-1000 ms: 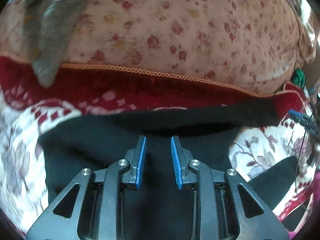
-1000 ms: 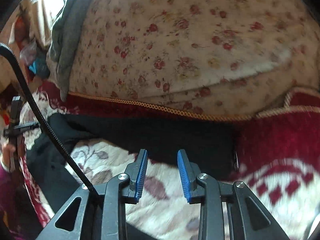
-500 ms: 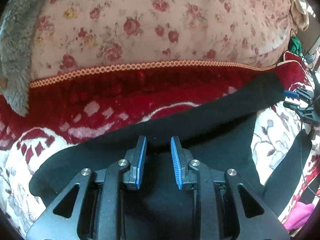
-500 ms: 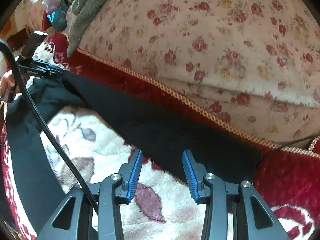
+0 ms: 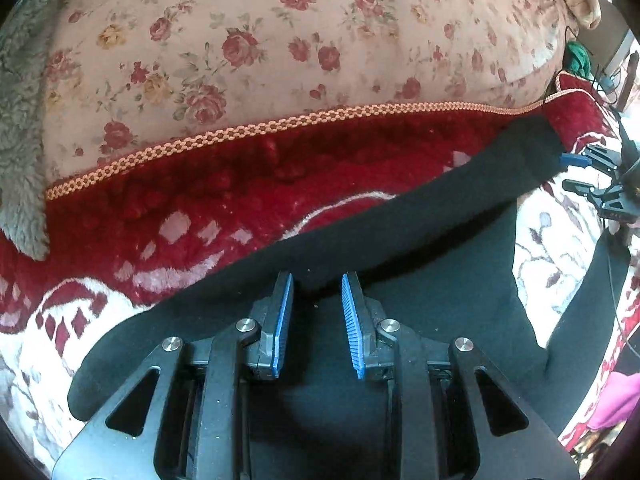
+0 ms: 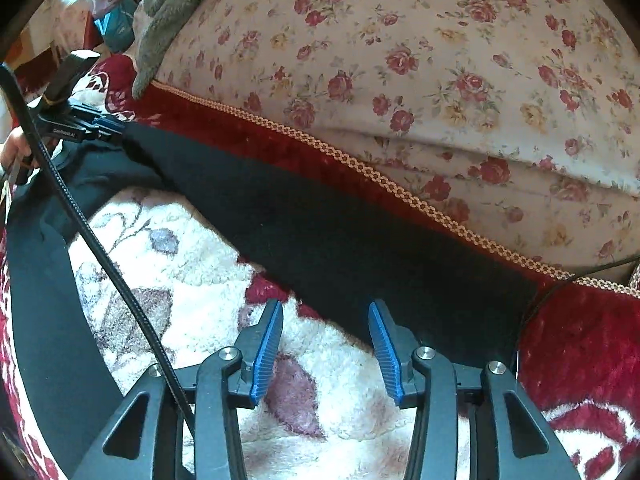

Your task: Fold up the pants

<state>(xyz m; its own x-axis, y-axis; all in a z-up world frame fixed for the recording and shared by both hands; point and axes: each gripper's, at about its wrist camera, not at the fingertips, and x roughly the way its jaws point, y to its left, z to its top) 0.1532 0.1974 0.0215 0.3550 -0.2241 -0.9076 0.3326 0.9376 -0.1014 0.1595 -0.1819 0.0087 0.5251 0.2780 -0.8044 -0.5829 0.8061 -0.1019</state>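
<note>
Left gripper [image 5: 316, 320] is hovering over the black pants [image 5: 420, 240], its blue pads standing a little apart with dark cloth beneath them; whether they are pinching a fold cannot be told. Right gripper [image 6: 326, 344] is opening its jaws, empty, over the fleece blanket [image 6: 200, 264] just beside the pants' near edge. The pants [image 6: 340, 236] are lying spread across this blanket. Beyond the pants, the floral quilt [image 6: 440, 80] is rising past the blanket's braided trim [image 6: 380, 178].
</note>
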